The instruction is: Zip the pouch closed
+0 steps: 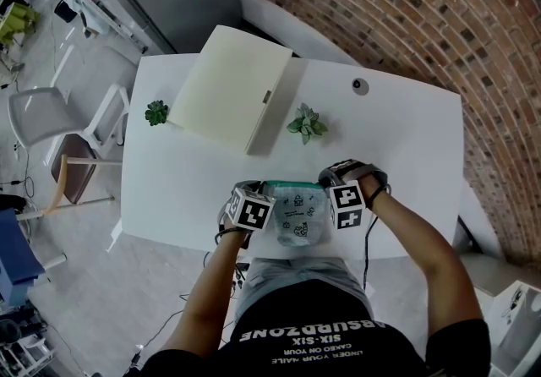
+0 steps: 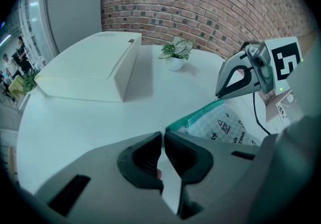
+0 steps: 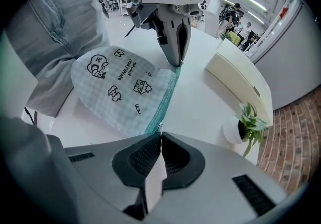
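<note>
A pale checked pouch (image 1: 297, 219) with black drawings lies on the white table (image 1: 406, 147) at its near edge, its green zipper band (image 1: 292, 187) along the far side. My left gripper (image 2: 163, 132) is shut on the pouch's left corner, at that end of the band (image 2: 193, 116). My right gripper (image 3: 160, 132) is shut at the band's other end, with a small pale tab, seemingly the zipper pull (image 3: 159, 126), at its tips. Each gripper shows in the other's view: the right gripper (image 2: 216, 98) and the left gripper (image 3: 176, 63) both point steeply down at the band (image 3: 165, 100).
A closed white case (image 1: 232, 96) lies at the back of the table, with a small potted plant (image 1: 156, 112) to its left and another (image 1: 306, 123) to its right. A round grey cap (image 1: 361, 86) sits far right. A chair (image 1: 51, 113) stands left of the table.
</note>
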Demonstrator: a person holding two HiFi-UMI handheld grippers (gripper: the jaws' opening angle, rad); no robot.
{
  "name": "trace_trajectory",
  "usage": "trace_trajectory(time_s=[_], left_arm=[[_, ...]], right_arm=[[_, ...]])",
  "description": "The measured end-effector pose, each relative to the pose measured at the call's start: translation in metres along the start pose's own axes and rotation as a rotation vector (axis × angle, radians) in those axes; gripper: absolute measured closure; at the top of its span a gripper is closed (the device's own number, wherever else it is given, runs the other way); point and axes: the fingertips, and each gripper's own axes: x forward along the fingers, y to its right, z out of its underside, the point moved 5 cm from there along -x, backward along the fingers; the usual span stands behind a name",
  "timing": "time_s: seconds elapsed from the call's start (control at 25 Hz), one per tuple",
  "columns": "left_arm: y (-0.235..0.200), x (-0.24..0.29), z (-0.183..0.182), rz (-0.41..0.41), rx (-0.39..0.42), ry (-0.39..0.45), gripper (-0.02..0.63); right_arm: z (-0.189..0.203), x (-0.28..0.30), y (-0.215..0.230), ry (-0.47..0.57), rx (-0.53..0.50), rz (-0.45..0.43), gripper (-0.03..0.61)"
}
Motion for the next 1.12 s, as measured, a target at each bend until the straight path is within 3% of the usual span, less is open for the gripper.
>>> trace_trajectory(time_s=[0.6, 1.12], left_arm=[[0.0, -0.001, -0.001, 0.002, -0.004, -0.001, 0.584], [0.002, -0.001, -0.002, 0.048, -0.035, -0.004, 0.584]], right_arm=[[0.01, 0.001, -0.005, 0.019, 0.096, -0.001, 0.578], [0.017, 0.006, -0.007, 0.079, 0.262, 0.048, 0.578]])
